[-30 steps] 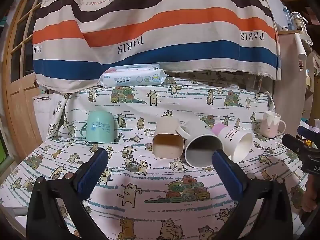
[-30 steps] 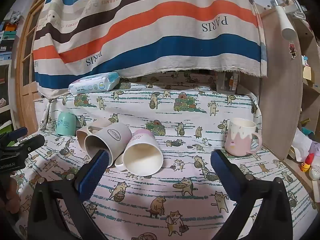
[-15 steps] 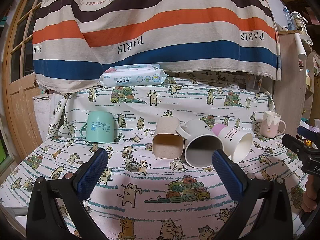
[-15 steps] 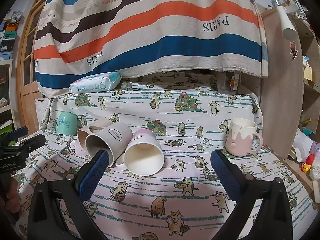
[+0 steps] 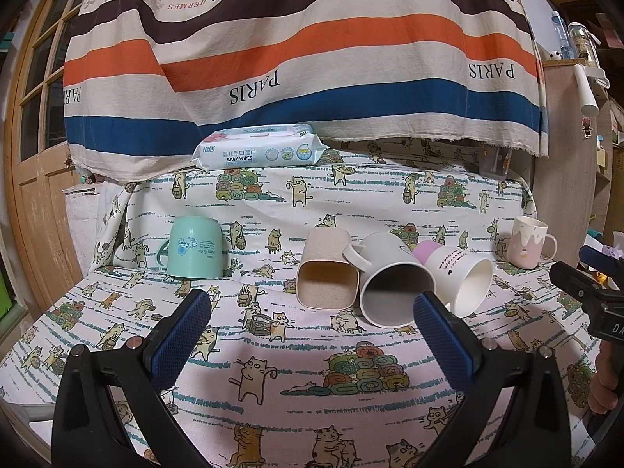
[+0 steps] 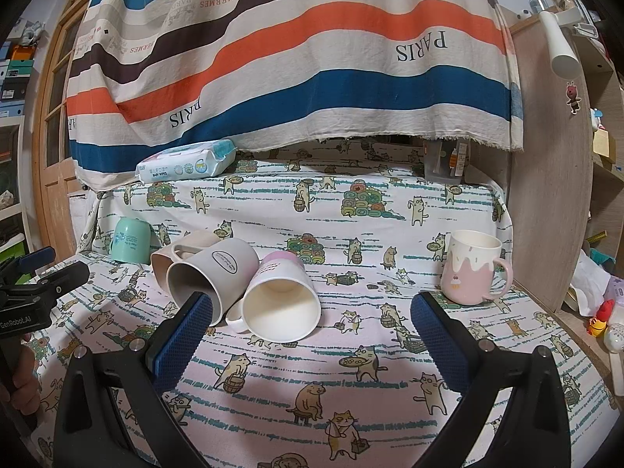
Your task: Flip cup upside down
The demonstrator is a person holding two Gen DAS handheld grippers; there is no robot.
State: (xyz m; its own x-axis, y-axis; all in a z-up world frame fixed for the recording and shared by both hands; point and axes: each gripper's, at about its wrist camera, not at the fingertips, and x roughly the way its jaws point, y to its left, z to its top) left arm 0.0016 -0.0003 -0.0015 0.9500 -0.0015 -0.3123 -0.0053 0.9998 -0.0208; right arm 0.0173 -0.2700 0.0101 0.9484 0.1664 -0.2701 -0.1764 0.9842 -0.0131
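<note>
Both the left gripper (image 5: 312,331) and right gripper (image 6: 310,329) hover spread wide, holding nothing. Three tipped cups touch mid-table; bare cloth (image 6: 370,390) lies ahead. The pink mug (image 6: 474,267) stands upright near the right edge, handle visible clearly only from the right wrist.

"PARIS" and "HERMES" on striped cloth (image 5: 304,58); "BABY WIPES" on pack (image 5: 257,150).

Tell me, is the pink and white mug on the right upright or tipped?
Upright: the pink and white mug stands on its base, its open rim facing up.
</note>
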